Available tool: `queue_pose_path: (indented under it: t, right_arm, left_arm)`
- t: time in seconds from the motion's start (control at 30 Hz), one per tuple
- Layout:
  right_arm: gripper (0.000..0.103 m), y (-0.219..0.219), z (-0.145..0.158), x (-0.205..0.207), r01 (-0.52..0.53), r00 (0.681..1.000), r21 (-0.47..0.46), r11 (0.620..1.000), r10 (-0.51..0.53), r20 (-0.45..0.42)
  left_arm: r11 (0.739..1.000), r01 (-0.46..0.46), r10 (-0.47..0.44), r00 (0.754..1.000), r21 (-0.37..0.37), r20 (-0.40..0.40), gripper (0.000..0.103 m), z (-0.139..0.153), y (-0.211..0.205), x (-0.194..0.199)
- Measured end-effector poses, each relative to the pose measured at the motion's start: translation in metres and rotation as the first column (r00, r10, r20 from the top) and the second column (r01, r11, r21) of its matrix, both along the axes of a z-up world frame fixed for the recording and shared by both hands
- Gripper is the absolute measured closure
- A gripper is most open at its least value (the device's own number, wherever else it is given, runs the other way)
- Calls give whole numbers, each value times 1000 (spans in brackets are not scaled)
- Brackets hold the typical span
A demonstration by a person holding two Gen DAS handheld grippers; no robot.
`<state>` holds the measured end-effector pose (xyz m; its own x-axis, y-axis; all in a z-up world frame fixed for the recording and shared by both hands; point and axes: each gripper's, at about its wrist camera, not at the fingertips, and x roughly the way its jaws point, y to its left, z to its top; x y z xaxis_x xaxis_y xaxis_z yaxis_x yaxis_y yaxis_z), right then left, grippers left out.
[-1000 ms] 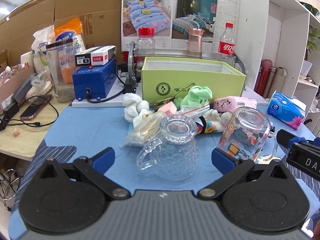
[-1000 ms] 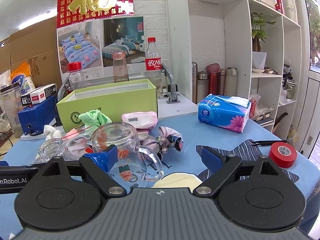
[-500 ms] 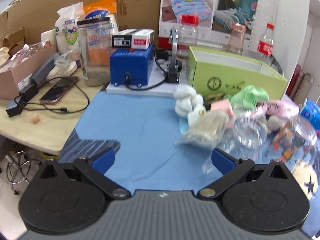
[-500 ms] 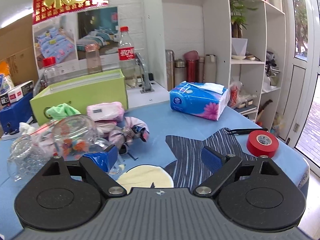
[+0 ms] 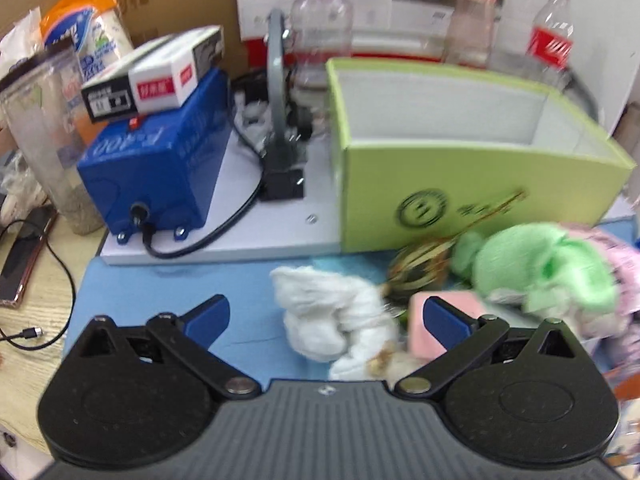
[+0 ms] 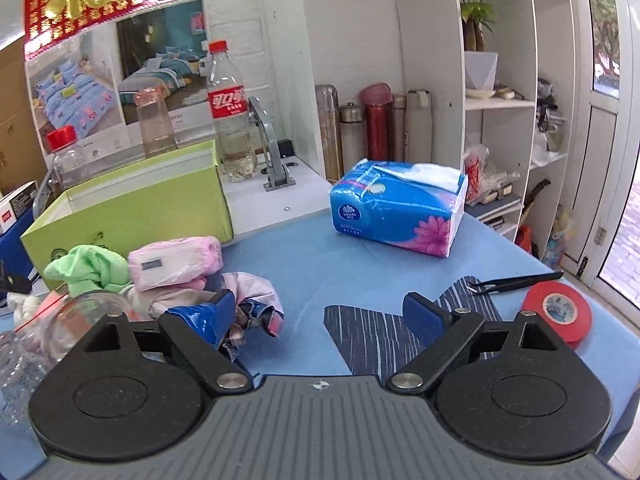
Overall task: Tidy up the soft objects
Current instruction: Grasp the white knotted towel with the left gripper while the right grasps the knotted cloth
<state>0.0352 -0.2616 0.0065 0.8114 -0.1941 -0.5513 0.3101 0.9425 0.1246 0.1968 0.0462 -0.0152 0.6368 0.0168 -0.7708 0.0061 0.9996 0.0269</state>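
Note:
A pile of soft things lies on the blue cloth before an open green box [image 5: 472,184]. In the left wrist view a white knotted cloth [image 5: 332,320] sits between my left gripper's fingers [image 5: 326,318], which are open around it; a pink sponge [image 5: 432,320] and a green cloth [image 5: 540,264] lie to its right. In the right wrist view my right gripper [image 6: 320,316] is open and empty over the blue cloth, with a pink packet [image 6: 176,260], the green cloth [image 6: 88,264] and a folded umbrella [image 6: 252,304] to its left.
A blue machine [image 5: 156,164] with a cable stands left of the green box [image 6: 132,208]. A tissue pack [image 6: 400,208], red tape roll [image 6: 556,312] and black tweezers [image 6: 516,282] lie at the right. Glass mugs [image 6: 44,332] sit at the pile's left. Bottles stand behind the box.
My left gripper has swung back right and moved in close, so the white cloth now sits between its fingers. My right gripper has edged forward and turned slightly right.

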Motion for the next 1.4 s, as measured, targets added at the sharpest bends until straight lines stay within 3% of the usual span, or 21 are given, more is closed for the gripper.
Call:
queue_pose_path:
  t: [0.17,0.27,0.33,0.4,0.47,0.53,0.67,0.73,0.8,0.93,1.03,1.1,1.17,1.3,1.4]
  right_arm:
    - [25,-8,-7,16,-1,1000,20,1000,2,-31]
    - [25,-8,-6,21,-2,999,8,1000,3,-36]
    - [25,-8,-4,22,-9,1000,9,1000,9,-30]
    - [25,-7,-1,23,-11,1000,15,1000,11,-20]
    - [25,-4,1,23,-10,1000,18,1000,10,-6]
    - [25,0,4,25,-15,1000,20,1000,15,0]
    - [25,9,7,19,-40,999,6,999,40,1]
    - [25,9,9,14,-37,999,-6,999,37,3]
    - [25,5,10,10,-29,1000,-6,1000,29,6]
    - [25,-10,10,7,17,1000,17,1000,-17,17]
    - [25,-18,6,11,27,1000,47,999,-28,14]
    - [25,-18,3,16,21,1000,51,998,-21,1]
    - [25,-14,3,20,11,1000,45,999,-11,-4]
    - [25,-4,4,22,-22,1000,46,999,22,2]
    - [25,3,5,21,-61,998,19,998,61,-13]
  left_arm:
    - [995,-81,81,997,54,-7,1,-14,37,-17]
    - [980,-163,161,987,114,30,1,-8,63,-35]
    - [978,-182,178,983,99,52,1,3,73,-48]
    - [989,-144,140,986,44,91,1,20,71,-63]
    - [998,-51,55,991,-32,120,1,33,59,-71]
    - [994,45,-34,994,-104,102,1,35,43,-61]
    - [985,84,-82,996,-152,18,1,18,18,-40]
    - [994,51,-53,998,-98,-17,1,4,13,-37]
    - [994,3,-7,999,-105,-36,1,-2,26,-42]
    - [997,-65,62,997,-46,-55,1,-10,61,-66]
    - [989,-98,95,995,-110,-34,1,-4,85,-90]
    - [983,-119,126,991,-137,39,1,10,98,-100]
    - [980,-153,162,985,-127,64,1,17,102,-91]
    - [972,-185,190,981,-147,24,1,7,101,-50]
    - [974,-224,223,975,-43,-13,1,-15,95,-25]
